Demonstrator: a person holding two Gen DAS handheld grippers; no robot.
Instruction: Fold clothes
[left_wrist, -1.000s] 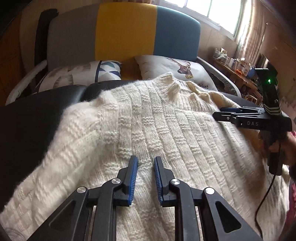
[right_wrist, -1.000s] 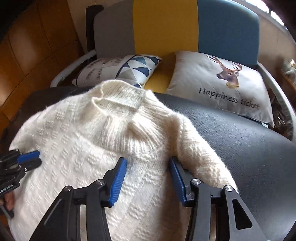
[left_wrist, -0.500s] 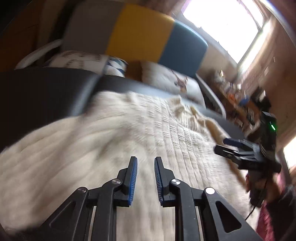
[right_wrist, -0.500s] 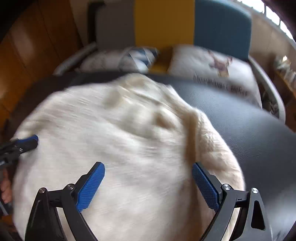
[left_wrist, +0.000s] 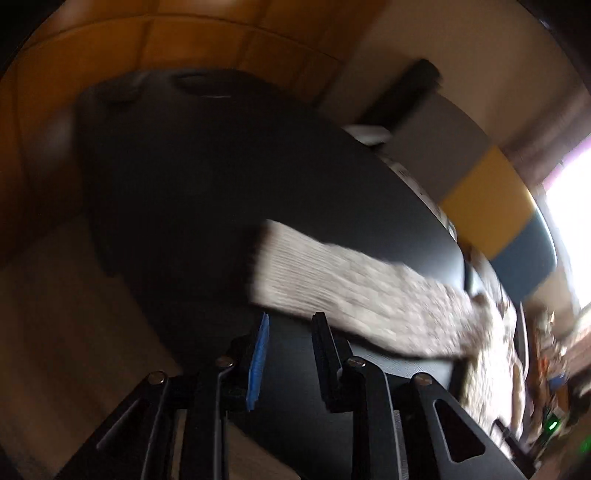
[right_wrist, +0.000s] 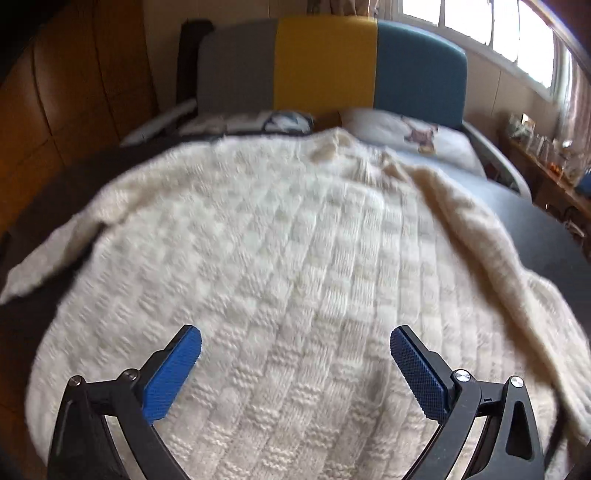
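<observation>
While my left gripper (left_wrist: 290, 328) hangs parted and empty above the black table (left_wrist: 229, 206), the sweater (left_wrist: 354, 291) sleeve lies just beyond it. Seen from the right wrist, my right gripper (right_wrist: 295, 345) gapes wide, holding nothing, over the cream sweater (right_wrist: 295, 266) spread flat on that table.
</observation>
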